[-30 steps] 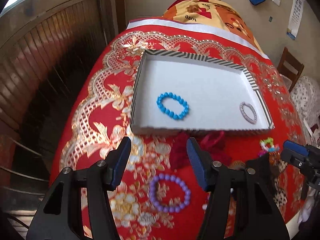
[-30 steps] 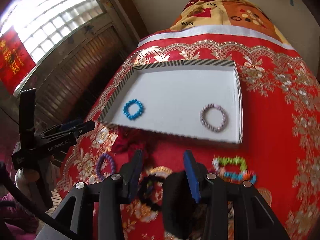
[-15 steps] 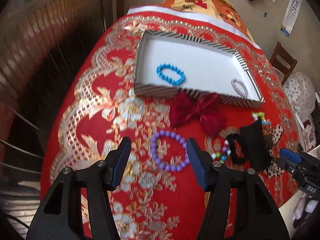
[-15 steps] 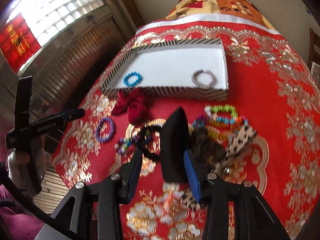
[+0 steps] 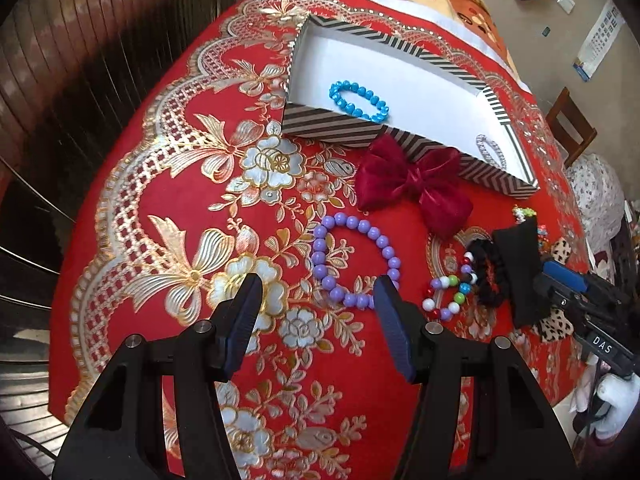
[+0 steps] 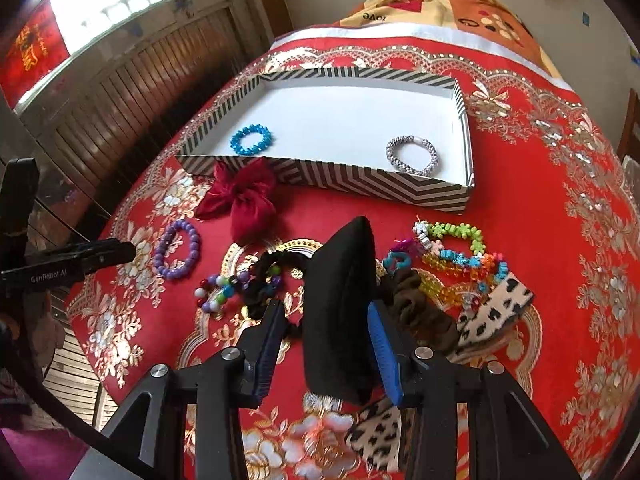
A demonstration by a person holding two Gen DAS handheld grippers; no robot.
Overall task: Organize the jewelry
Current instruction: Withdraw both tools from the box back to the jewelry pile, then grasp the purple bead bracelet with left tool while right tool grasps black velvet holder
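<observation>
A striped tray point(image 5: 332, 130) point(image 6: 328, 178) holds a blue bead bracelet point(image 5: 358, 96) point(image 6: 251, 140) and a silver hair tie point(image 6: 412, 155). On the red cloth lie a purple bead bracelet point(image 5: 352, 266) point(image 6: 178, 254), a dark red bow point(image 5: 416, 184) point(image 6: 240, 196), a multicolour bead bracelet point(image 5: 450, 292) and a black scrunchie point(image 5: 486, 276). My left gripper point(image 5: 316, 296) is open, just in front of the purple bracelet. My right gripper point(image 6: 324, 324) is open; a black fabric bow point(image 6: 340, 312) stands between its fingers, against the right one.
To the right lie colourful plastic bracelets point(image 6: 456, 248), a brown scrunchie point(image 6: 420, 304) and a leopard-print bow point(image 6: 492, 312). The table's left edge drops toward a wooden wall point(image 5: 80, 60). A chair point(image 5: 572, 128) stands at the far right.
Both grippers have pulled back from the tray toward the near side of the table and lowered. The loose jewelry on the cloth is now in full view. Both stay open.
</observation>
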